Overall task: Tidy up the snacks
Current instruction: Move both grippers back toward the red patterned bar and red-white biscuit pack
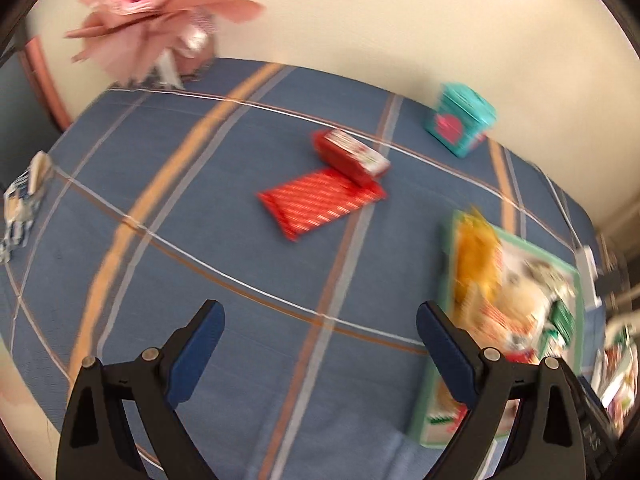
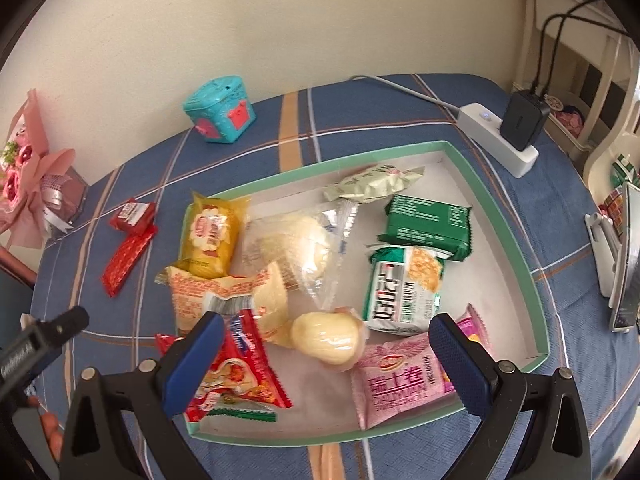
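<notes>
A green-rimmed white tray [image 2: 498,216] [image 1: 574,276] holds several snack packs: yellow, green, pink, red and clear ones. My right gripper [image 2: 326,354] hangs open over its near end, above a pale bun [image 2: 326,338]. Two red snacks lie outside on the blue cloth: a flat striped red packet [image 1: 320,200] [image 2: 127,260] and a small red box [image 1: 350,156] [image 2: 134,214] resting on its far end. My left gripper [image 1: 320,346] is open over bare cloth, nearer than the red packet and left of the tray. Nothing is held.
A teal tin [image 1: 460,120] [image 2: 220,110] stands by the wall. A pink bouquet [image 1: 152,12] [image 2: 28,172] sits at the far left. A white power strip [image 2: 500,140] with a black charger and cables lies right of the tray. A phone stand [image 2: 616,256] is at the right edge.
</notes>
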### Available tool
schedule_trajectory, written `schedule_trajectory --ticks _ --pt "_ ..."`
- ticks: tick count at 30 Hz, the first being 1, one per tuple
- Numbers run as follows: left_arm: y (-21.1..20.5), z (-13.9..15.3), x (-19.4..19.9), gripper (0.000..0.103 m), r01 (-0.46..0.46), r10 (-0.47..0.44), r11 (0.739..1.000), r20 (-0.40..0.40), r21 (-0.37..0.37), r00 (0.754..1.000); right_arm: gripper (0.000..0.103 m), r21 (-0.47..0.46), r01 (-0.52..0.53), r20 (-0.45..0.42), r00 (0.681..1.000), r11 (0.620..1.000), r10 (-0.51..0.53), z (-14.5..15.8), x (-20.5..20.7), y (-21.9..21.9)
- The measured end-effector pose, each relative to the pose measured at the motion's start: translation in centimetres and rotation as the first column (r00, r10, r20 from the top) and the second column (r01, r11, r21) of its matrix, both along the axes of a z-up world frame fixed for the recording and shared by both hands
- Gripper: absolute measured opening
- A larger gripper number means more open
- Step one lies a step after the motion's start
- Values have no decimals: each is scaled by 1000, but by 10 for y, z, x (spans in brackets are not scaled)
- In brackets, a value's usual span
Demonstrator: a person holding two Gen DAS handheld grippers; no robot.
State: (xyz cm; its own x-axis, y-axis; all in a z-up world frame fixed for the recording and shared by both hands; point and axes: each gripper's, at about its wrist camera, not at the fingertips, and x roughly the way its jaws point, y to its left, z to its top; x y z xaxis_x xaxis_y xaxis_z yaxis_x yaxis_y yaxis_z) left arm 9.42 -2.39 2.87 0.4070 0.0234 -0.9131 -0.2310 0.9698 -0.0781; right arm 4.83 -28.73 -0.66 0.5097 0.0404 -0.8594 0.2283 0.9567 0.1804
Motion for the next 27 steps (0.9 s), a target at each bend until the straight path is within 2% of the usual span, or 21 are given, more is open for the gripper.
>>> schedule_trajectory --ticks 7,13,19,27 --pt "65 -2 4 97 -143 144 987 3 67 990 103 3 -104 35 994 995 104 10 2 43" --pt "106 -7 4 97 -217 218 972 -8 87 976 103 2 -173 43 984 985 173 12 7 80" --pt "117 -12 11 97 -197 199 978 -17 69 980 103 -11 -219 35 975 976 219 9 17 106" --pt "106 -18 28 97 -124 125 991 -22 41 992 103 -26 -244 36 969 969 245 10 39 126"
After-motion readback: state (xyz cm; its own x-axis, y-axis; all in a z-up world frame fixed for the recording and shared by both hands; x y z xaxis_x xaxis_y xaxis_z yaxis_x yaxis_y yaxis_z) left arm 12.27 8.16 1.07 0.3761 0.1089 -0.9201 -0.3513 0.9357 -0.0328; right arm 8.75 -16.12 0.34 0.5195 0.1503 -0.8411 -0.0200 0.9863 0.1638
